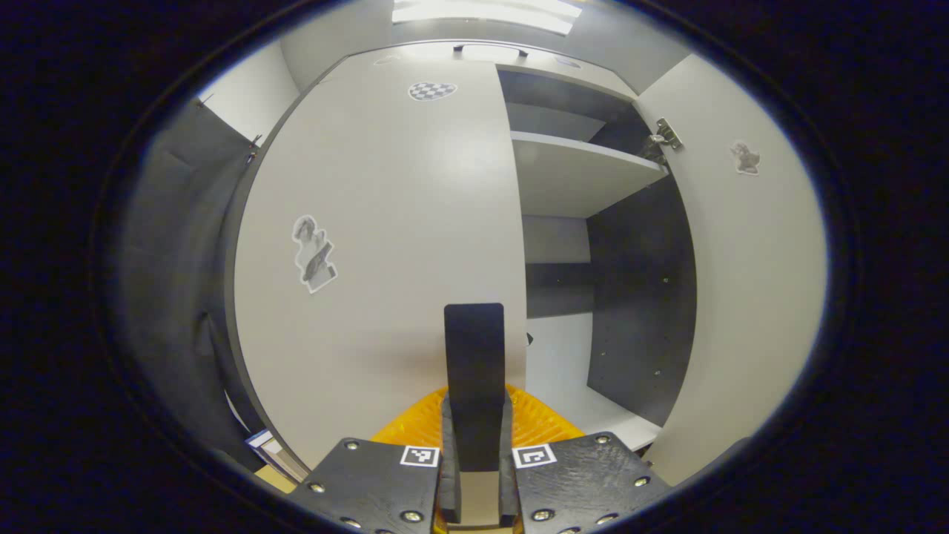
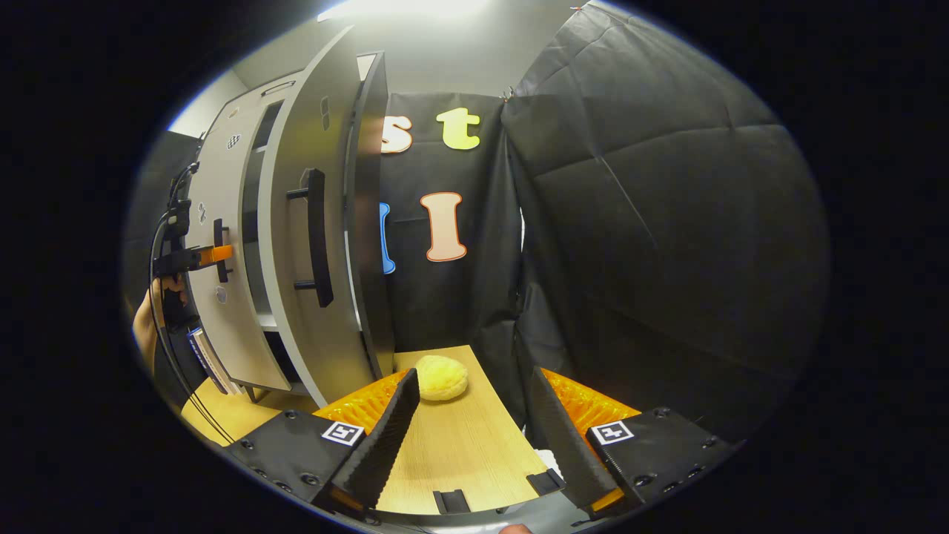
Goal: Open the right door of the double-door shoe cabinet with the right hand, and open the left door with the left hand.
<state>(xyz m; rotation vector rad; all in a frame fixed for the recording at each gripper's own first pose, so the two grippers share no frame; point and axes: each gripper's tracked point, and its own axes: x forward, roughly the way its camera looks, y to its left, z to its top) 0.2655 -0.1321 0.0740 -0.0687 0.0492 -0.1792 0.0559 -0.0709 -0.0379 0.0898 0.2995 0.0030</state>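
Note:
The pale shoe cabinet's left door (image 1: 385, 222) faces me in the left gripper view, and its black upright handle (image 1: 474, 341) sits between the fingers of my left gripper (image 1: 474, 415), which is shut on it. The right door (image 1: 741, 282) is swung wide open, baring the shelves (image 1: 586, 167). In the right gripper view the right door (image 2: 304, 311) and its black handle (image 2: 319, 237) stand to the left, apart from my right gripper (image 2: 474, 386), which is open and holds nothing. Farther left, the left gripper (image 2: 211, 256) holds the left door's handle (image 2: 220, 252), with a hand (image 2: 144, 326) behind it.
A yellow round lump (image 2: 441, 377) lies on the wooden table (image 2: 452, 452) just ahead of the right gripper. Black cloth walls (image 2: 652, 245) close in on the right and behind. A hinge (image 1: 667, 137) sits on the open door's inner side. Flat items (image 2: 207, 360) lean beside the cabinet.

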